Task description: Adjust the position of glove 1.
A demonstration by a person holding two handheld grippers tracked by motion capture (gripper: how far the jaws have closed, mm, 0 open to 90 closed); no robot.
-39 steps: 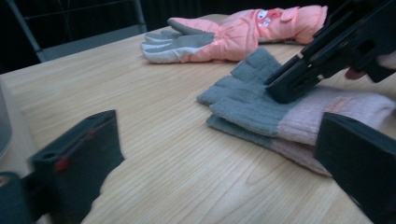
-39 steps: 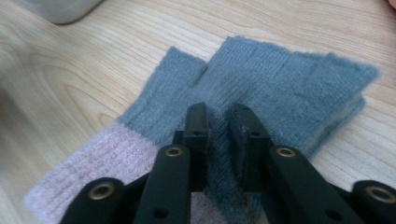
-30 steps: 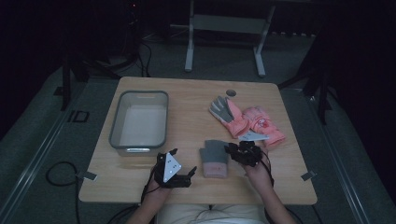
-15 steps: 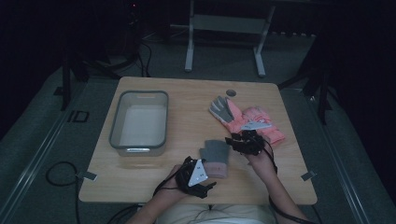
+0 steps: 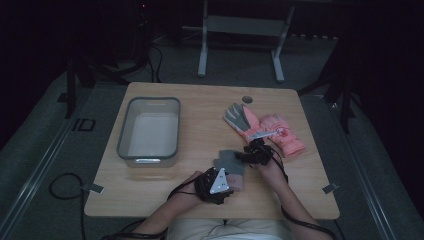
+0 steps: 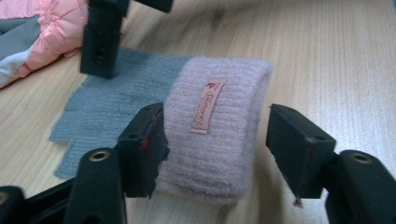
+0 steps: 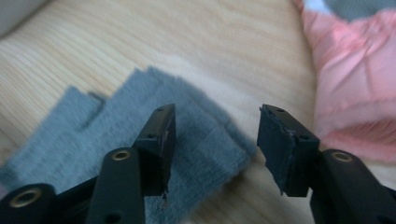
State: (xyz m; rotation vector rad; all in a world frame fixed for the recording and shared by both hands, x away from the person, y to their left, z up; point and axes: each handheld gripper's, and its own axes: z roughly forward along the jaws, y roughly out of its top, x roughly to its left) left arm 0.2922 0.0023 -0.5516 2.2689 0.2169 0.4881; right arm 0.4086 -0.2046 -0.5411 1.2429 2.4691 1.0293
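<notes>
Knit glove (image 6: 212,135), left hand-held gripper (image 6: 215,144) now astride its cuff.

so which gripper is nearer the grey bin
Left. The left gripper sits at the knit glove's pink cuff, just right of the grey bin; the right gripper is farther right, by the pink ski gloves.

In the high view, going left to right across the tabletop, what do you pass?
Grey bin → left gripper → knit glove → right gripper → pink ski gloves.
</notes>
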